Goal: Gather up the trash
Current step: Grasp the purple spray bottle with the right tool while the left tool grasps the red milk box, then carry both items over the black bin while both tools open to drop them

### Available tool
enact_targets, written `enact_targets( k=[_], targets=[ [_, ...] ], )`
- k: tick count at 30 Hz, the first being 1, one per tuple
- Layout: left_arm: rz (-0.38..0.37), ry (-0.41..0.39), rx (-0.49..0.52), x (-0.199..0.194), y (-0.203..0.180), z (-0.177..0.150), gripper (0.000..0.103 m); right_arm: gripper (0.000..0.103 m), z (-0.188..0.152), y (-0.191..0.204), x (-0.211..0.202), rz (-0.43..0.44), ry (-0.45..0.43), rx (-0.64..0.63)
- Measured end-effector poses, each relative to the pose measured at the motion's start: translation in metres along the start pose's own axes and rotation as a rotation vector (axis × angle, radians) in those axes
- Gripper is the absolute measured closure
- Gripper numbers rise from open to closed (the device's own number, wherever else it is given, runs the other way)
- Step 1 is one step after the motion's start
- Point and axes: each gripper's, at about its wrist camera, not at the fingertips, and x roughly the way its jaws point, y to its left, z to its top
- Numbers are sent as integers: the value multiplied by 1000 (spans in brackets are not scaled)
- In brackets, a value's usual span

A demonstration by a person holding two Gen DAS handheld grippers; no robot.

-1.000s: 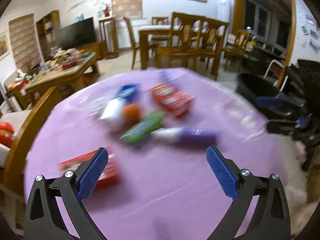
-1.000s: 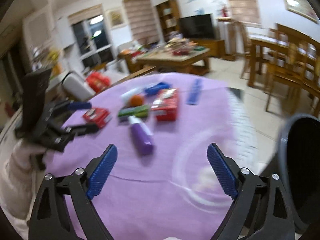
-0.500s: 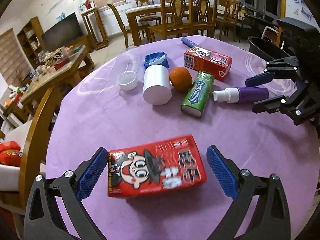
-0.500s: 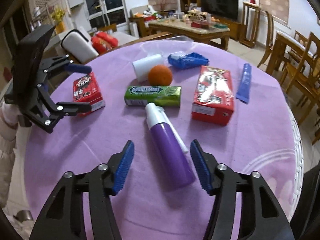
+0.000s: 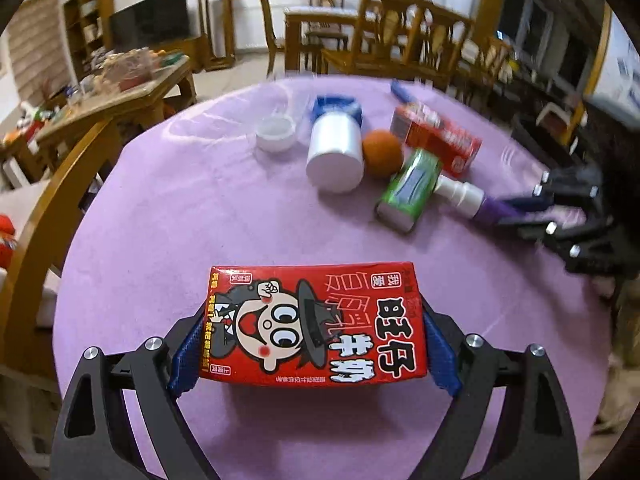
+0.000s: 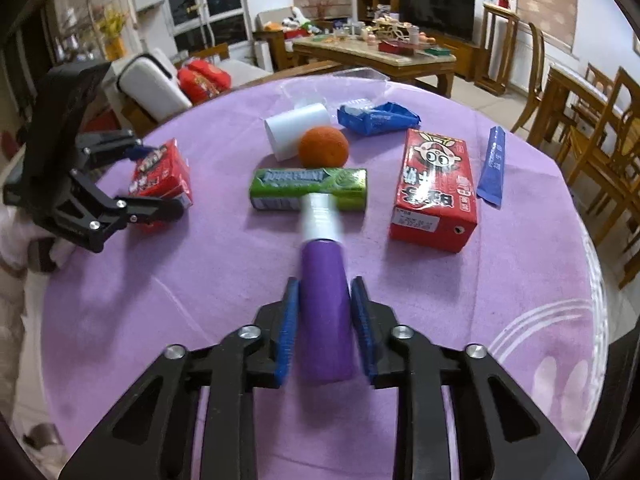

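My left gripper is shut on a red milk carton with a cartoon face, at the near edge of the round purple table. It also shows in the right wrist view, between the left gripper's fingers. My right gripper is shut on a purple spray bottle with a white nozzle; the bottle also shows in the left wrist view. On the table lie a green gum pack, an orange ball, a white cylinder, a second red carton, a blue wrapper and a blue sachet.
A small white cap lies near the white cylinder. A wooden chair back stands at the table's left edge. Dining chairs and a cluttered coffee table stand beyond.
Both grippers closed: the left moved forward and shut on the near red carton, the right shut on the purple bottle.
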Motion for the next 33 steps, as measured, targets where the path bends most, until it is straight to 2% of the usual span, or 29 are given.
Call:
enact_targets(
  k=[6, 10, 16, 19, 24, 28, 33],
  targets=[
    [-18, -133, -40, -25, -26, 4, 16, 78, -9, 0, -29, 85, -98, 72],
    [-33, -216, -67, -35, -49, 15, 16, 78, -21, -13, -60, 148, -199, 142],
    [-84, -307, -37, -40, -106, 41, 16, 78, -39, -47, -114, 136, -336, 236],
    [-107, -330, -17, -38, -129, 52, 16, 78, -51, -70, -143, 104, -416, 298],
    [-183, -357, -6, -24, -175, 76, 16, 77, -84, -112, -195, -1, -556, 409],
    [-230, -371, 14, -8, -217, 89, 16, 77, -118, -145, -238, -134, -671, 494],
    [-305, -372, 42, 16, -267, 105, 16, 77, -160, -179, -277, -269, -770, 574]
  ],
)
